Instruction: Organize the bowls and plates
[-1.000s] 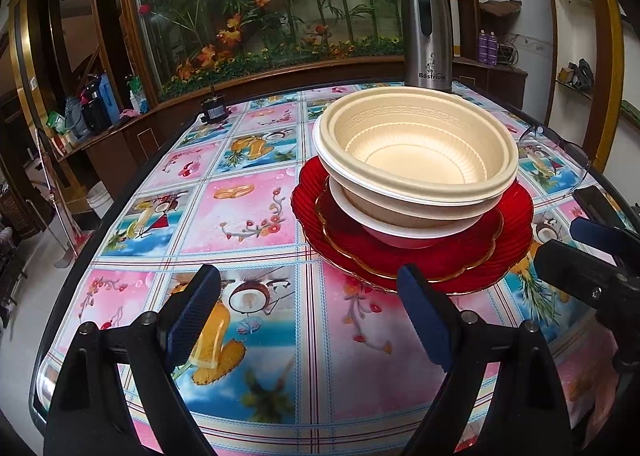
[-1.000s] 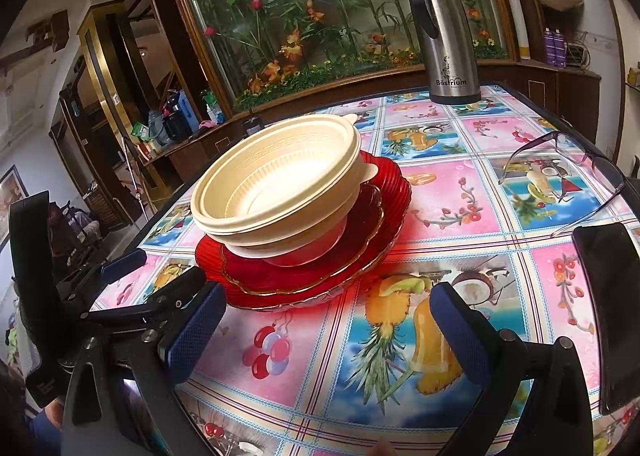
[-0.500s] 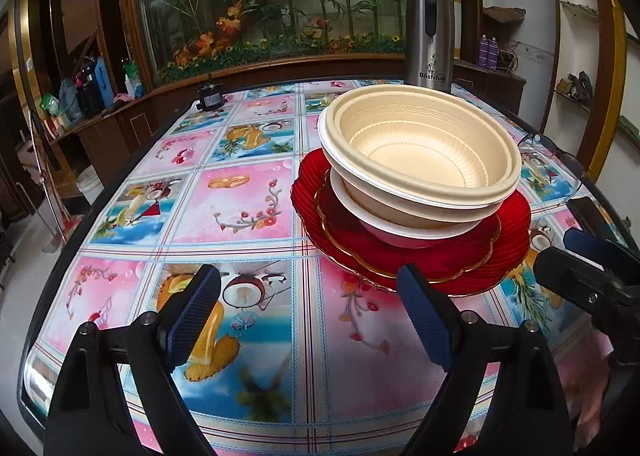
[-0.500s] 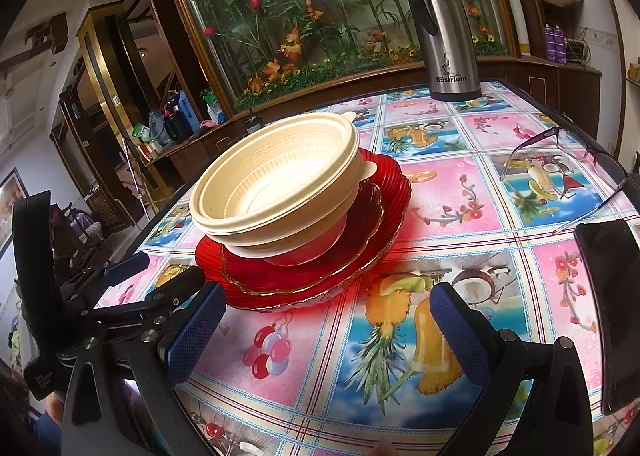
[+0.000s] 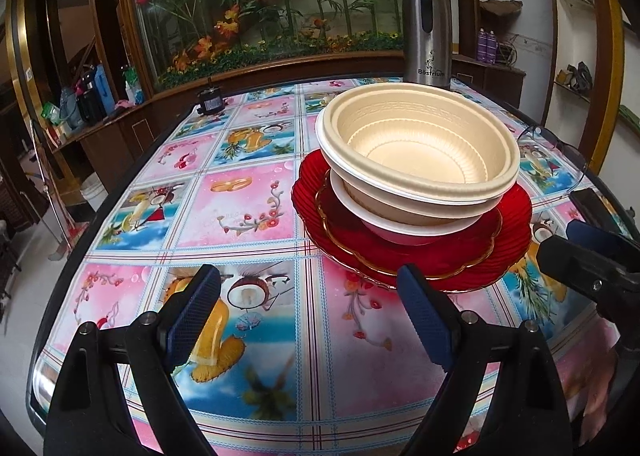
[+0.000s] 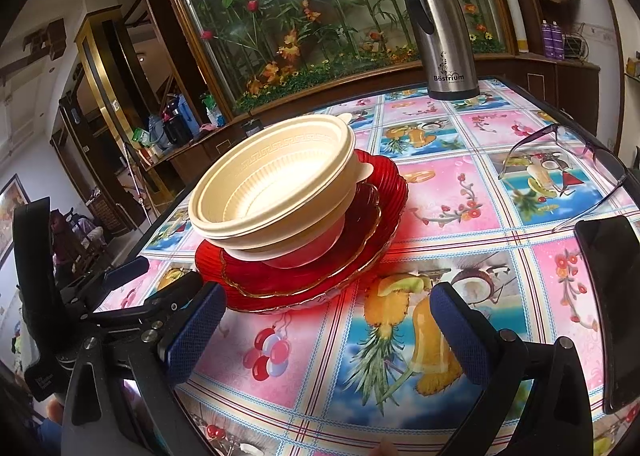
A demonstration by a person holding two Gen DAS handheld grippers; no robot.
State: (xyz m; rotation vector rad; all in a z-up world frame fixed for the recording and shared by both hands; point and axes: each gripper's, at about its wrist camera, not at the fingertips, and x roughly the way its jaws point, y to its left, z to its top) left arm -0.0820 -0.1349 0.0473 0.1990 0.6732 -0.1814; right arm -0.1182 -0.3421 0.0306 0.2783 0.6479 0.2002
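1. Left gripper (image 5: 308,320) is held wide open, empty, above the table (image 5: 248,212).
2. Right gripper (image 6: 324,332) likewise gapes wide, empty.
3. Bowls (image 5: 420,152) are seen nested on red plates (image 5: 432,260), one stack just ahead of both jaw pairs, untouched.
4. Stacking is judged complete; only a withdrawal or final check appears needed.

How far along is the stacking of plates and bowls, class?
Done: cream bowls nest on the red plates, one stack on the table. In hand: nothing; left gripper and right gripper are open, short of the stack. Left: seemingly nothing loose.
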